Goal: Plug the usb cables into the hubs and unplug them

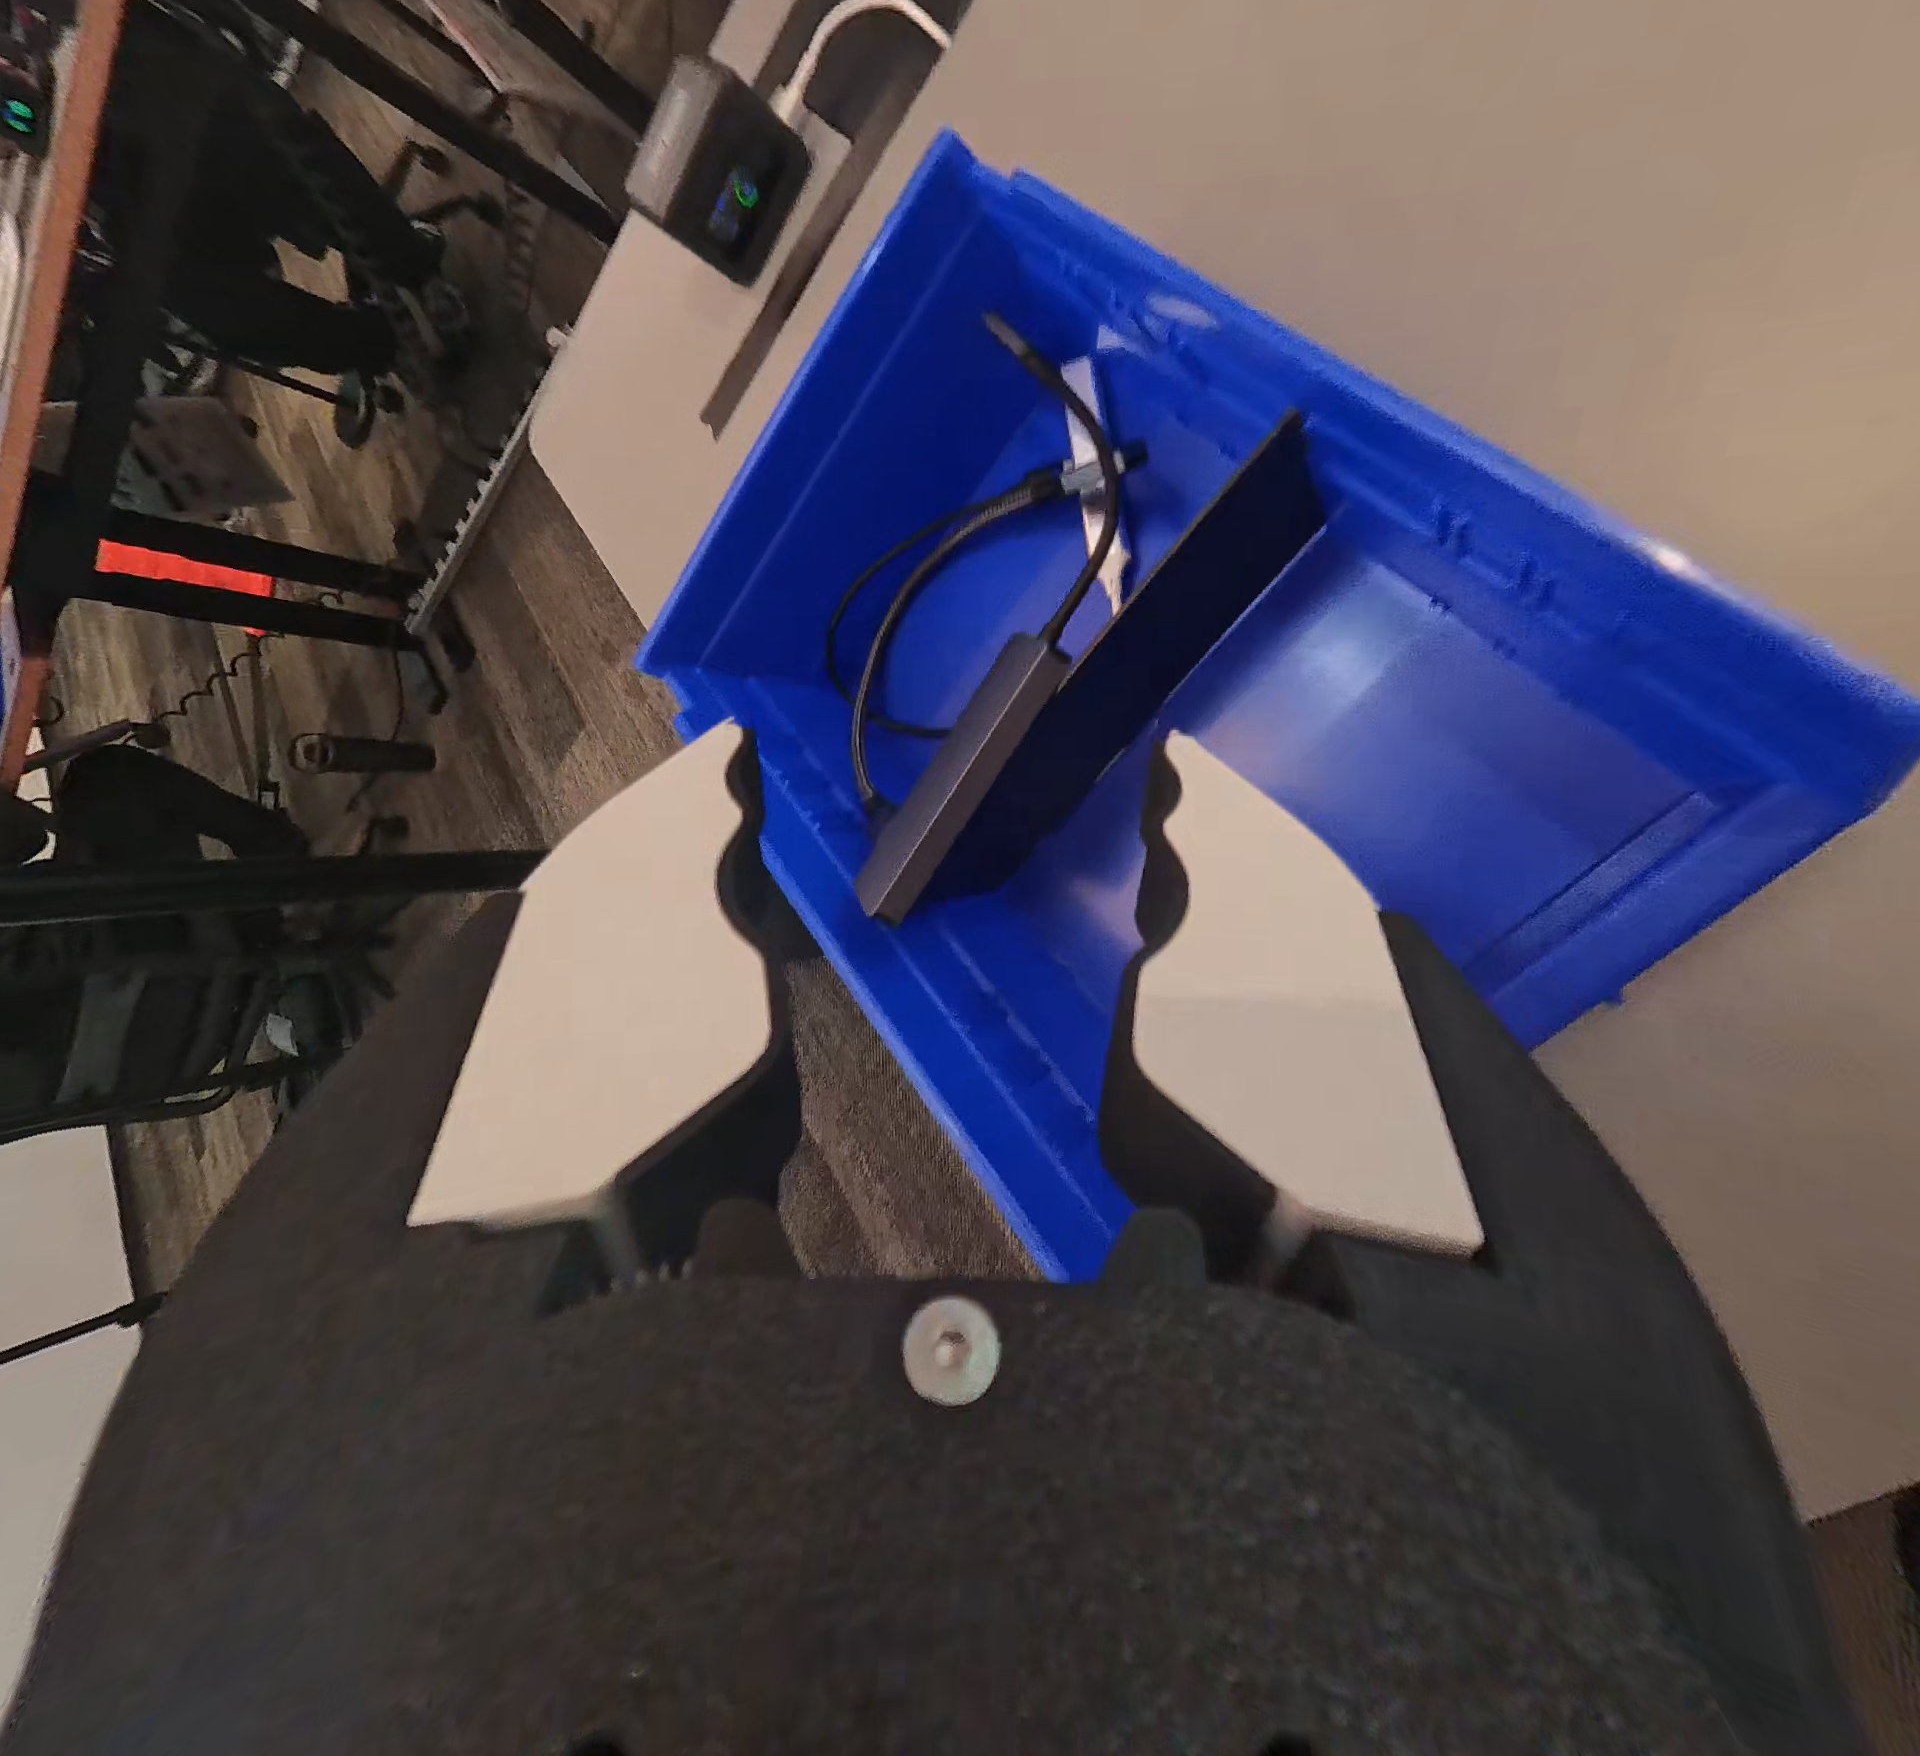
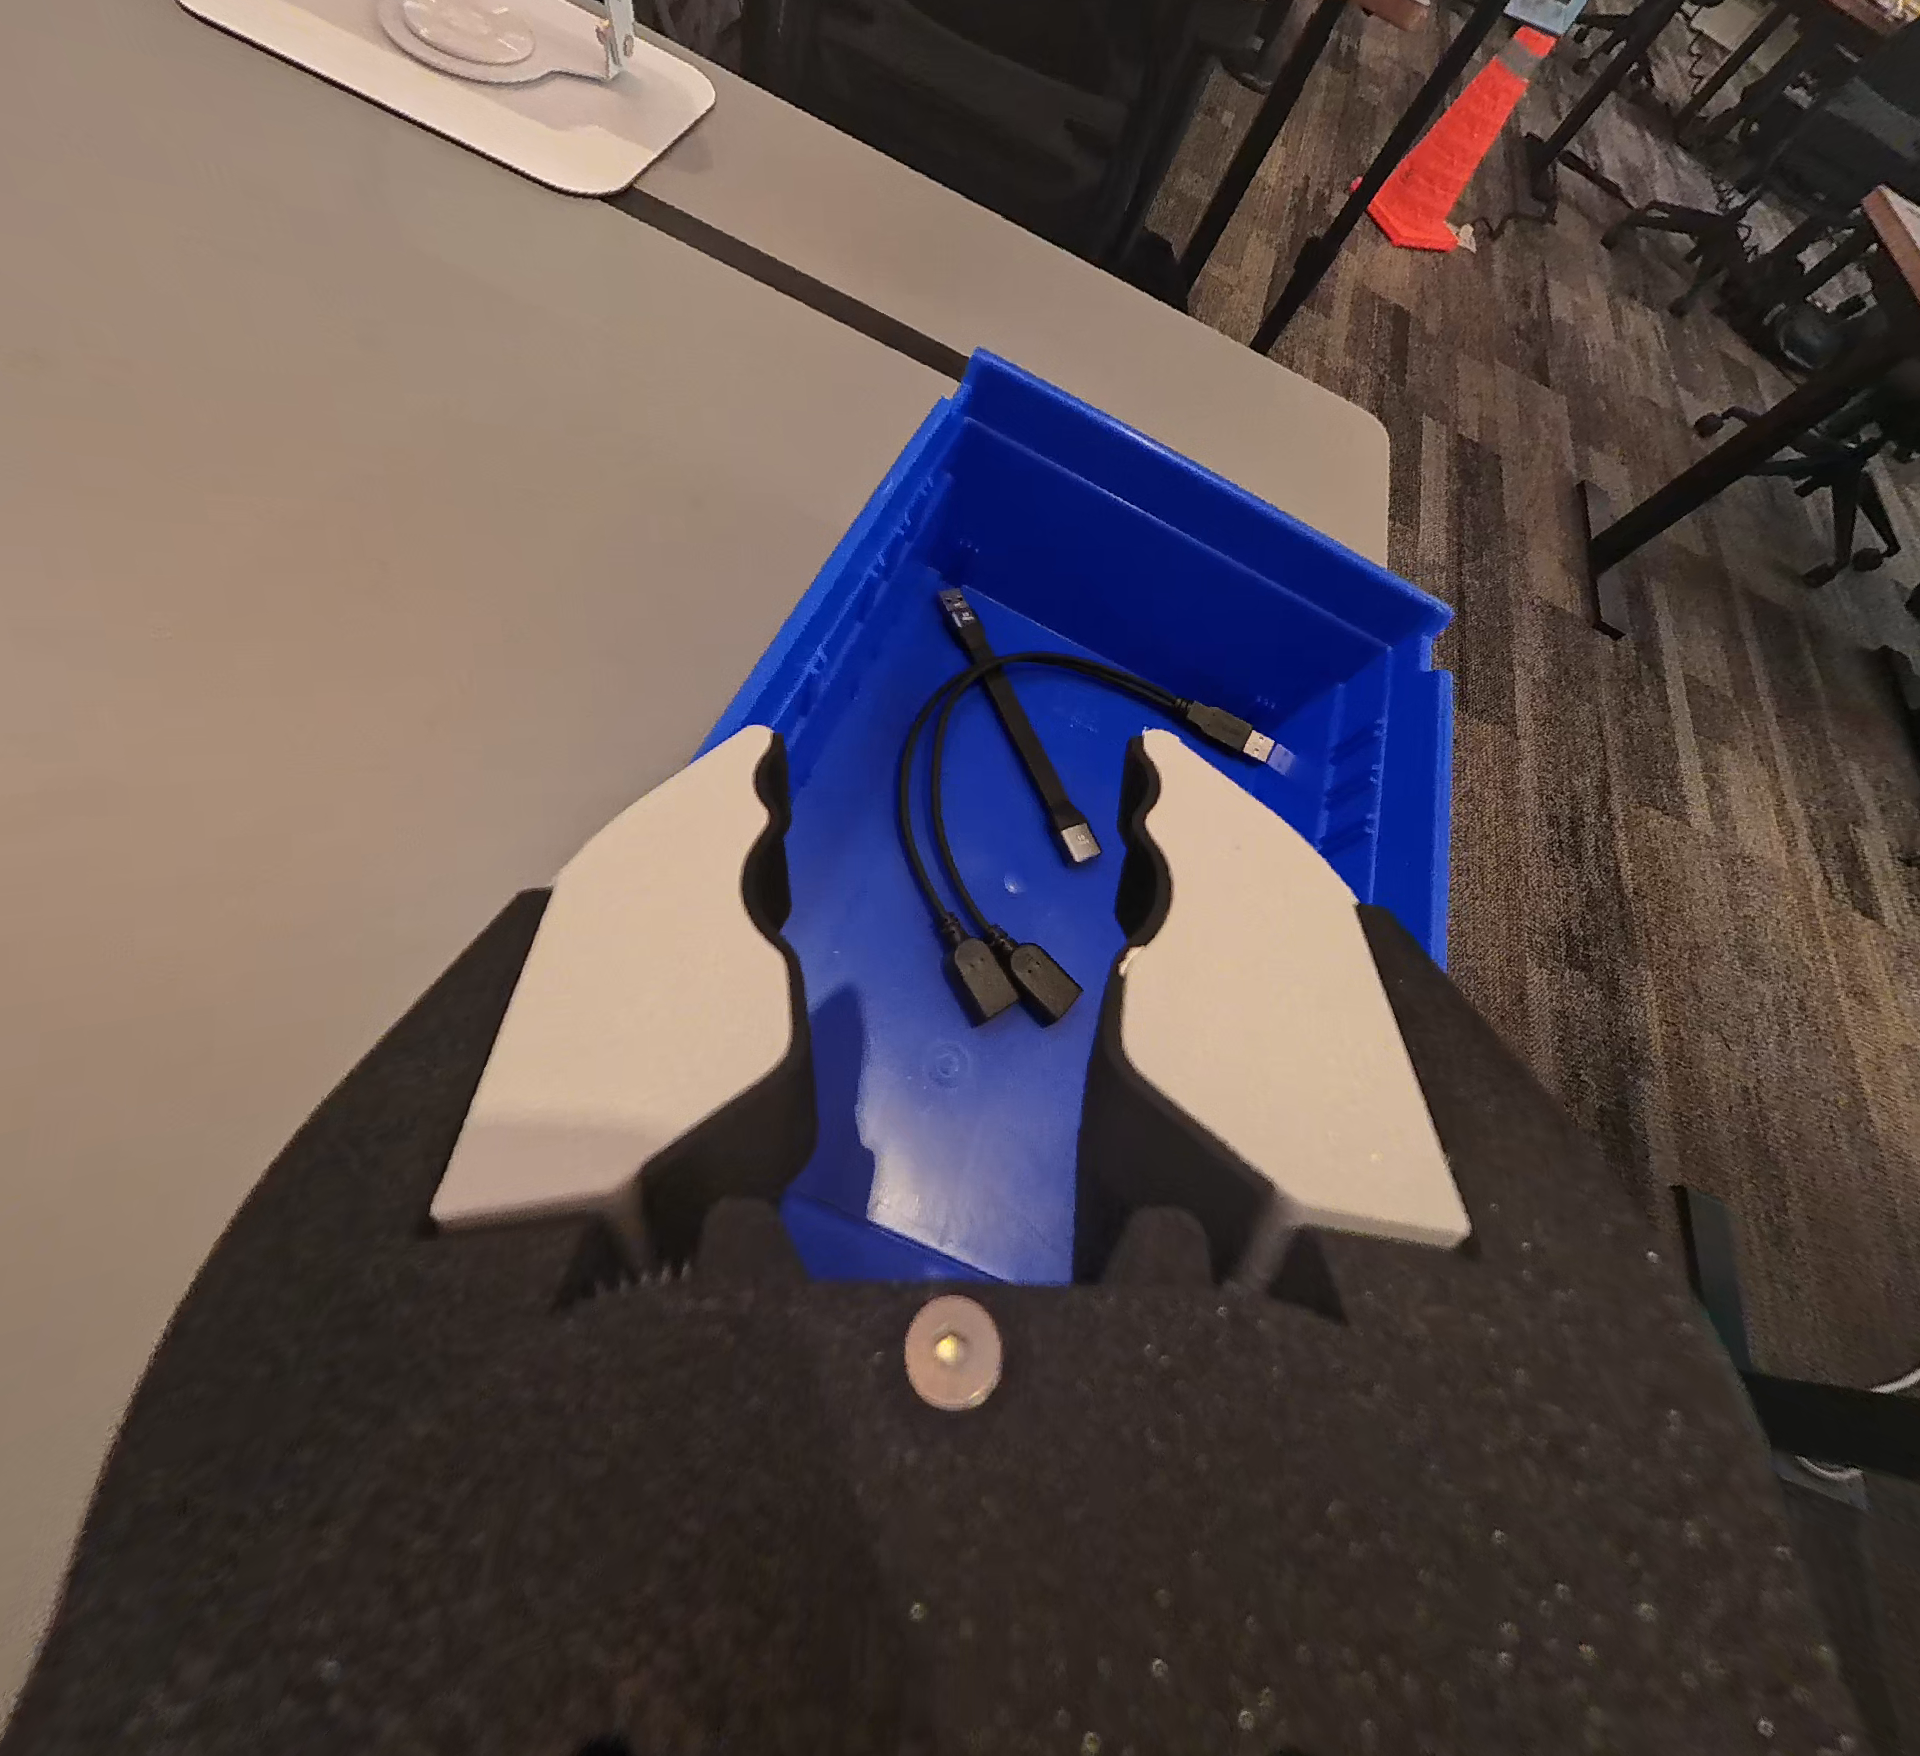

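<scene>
Both grippers hung with jaws wide apart, holding nothing. The left gripper hovered over a blue bin whose left compartment, beside the dark divider, held the grey hub leaning on that divider. The right gripper faced another blue bin holding a black Y-cable and a short flat cable. The hub looked light, rigid and slick, best pinched across its long edges; the cables seemed limp, so their stiff plug housings were likely the sounder hold

Soft overhead light, glare on the blue bin; left wrist view smeared with motion blur, edges bowed.
</scene>
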The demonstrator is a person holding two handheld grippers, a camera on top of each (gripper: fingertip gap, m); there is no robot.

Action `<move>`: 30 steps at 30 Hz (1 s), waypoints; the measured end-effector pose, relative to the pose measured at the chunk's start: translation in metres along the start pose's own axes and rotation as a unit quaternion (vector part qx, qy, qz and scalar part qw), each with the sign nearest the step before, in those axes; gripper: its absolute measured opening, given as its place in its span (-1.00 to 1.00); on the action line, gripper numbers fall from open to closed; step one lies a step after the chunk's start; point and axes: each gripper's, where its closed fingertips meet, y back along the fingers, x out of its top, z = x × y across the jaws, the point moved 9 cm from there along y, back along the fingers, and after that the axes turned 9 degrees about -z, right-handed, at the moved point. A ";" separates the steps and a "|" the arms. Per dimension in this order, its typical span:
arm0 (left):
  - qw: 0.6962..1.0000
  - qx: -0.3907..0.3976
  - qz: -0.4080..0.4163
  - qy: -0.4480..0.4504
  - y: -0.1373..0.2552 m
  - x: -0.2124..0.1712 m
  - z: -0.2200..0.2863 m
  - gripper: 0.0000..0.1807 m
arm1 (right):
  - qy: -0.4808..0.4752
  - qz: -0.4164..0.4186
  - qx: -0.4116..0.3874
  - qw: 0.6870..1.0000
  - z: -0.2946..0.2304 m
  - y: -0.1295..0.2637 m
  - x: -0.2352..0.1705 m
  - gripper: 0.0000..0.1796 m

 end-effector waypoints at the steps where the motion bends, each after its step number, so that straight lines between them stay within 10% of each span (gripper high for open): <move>1: 1.000 -0.005 -0.012 -0.008 -0.006 -0.003 -0.003 -0.23 | 0.001 0.000 0.000 1.000 0.000 0.000 0.000 -0.33; 30: 0.989 -0.024 -0.121 -0.080 -0.072 -0.027 -0.017 -0.23 | 0.000 -0.030 0.004 1.000 -0.002 -0.014 -0.004 -0.32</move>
